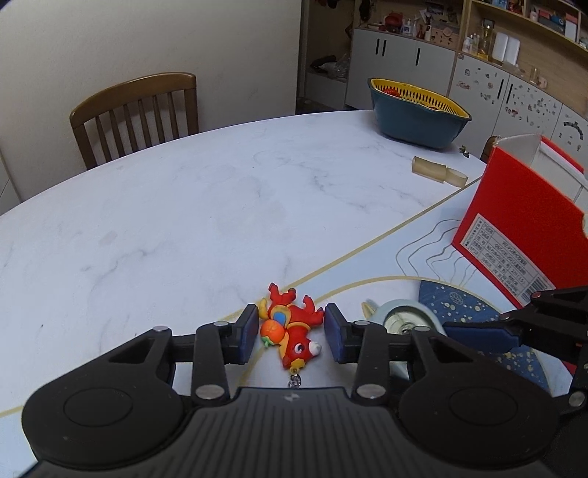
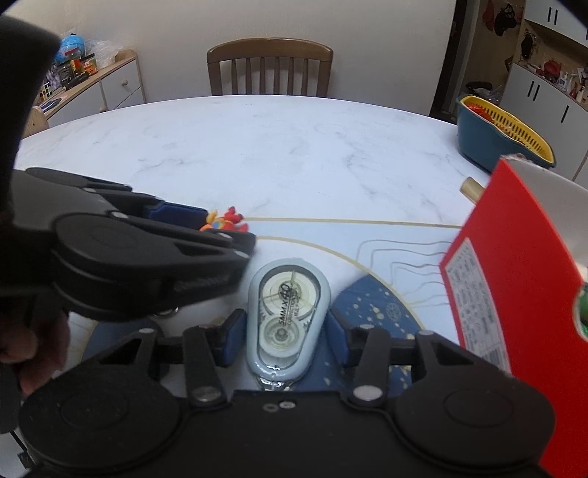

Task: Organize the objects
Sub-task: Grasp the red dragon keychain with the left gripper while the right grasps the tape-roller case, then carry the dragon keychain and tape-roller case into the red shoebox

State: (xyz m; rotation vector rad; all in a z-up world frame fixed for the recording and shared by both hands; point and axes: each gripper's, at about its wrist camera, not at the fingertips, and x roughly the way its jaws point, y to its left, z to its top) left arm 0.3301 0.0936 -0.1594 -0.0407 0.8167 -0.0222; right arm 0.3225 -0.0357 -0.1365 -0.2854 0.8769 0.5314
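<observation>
Tabletop (image 1: 183, 206) toy (image 1: 290, 327) between left fingers (image 1: 247, 332)

- Red cardboard box with a white printed label (image 1: 522, 220): cut off by the right edge in both views; label print too small to read; interior hidden.
- Blue tub with a yellow slotted strainer insert (image 1: 415, 114): red contents mostly hidden behind the rim, kind unclear.
- Pale grey-blue correction tape dispenser (image 2: 284, 316): near end hidden under the gripper body in the right wrist view; in the left wrist view largely covered by a gripper finger.
- Small red and orange cartoon animal keychain figure (image 1: 290, 327): chain end hidden under the gripper body; mostly hidden in the right wrist view.
- Shelf and cabinet clutter (image 1: 514, 33): too small to identify.
</observation>
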